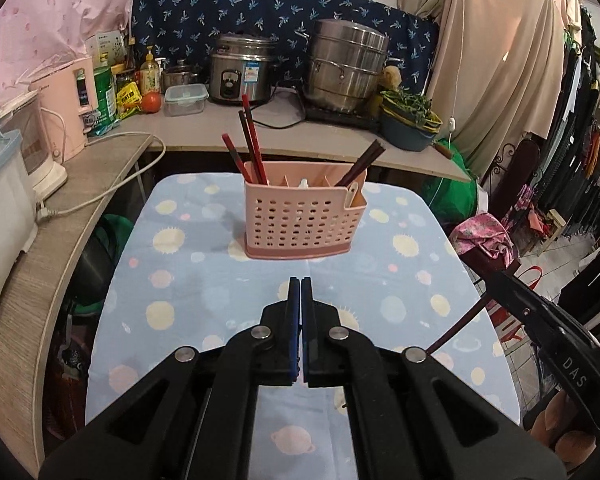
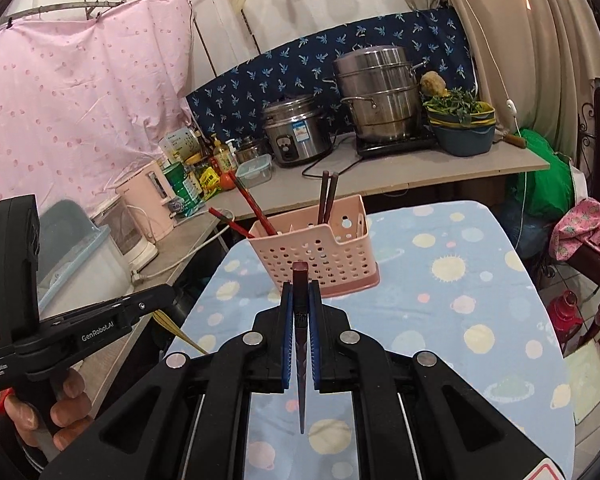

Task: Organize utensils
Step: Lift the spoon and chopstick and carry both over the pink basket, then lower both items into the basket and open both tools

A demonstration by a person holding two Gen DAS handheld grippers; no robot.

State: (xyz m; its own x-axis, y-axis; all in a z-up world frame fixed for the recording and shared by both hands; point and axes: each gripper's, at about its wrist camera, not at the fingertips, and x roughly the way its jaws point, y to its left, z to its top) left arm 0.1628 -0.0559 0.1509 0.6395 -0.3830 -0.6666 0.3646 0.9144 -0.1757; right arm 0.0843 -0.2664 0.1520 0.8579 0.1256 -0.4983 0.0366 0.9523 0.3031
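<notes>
The right tongs (image 2: 301, 292) are closed on a dark red chopstick (image 2: 301, 344); its long axis runs along the fingers, the thick square end pointing far toward the pink holder (image 2: 314, 250), the thin tip pointing near; the left tongs (image 1: 300, 292) are closed with nothing between them, above the blue dotted counter (image 1: 204, 280); the holder stands upright on the far part of this counter; red chopsticks (image 1: 250, 144) lean left in its left compartment, dark chopsticks (image 1: 362, 162) lean right in its right one
</notes>
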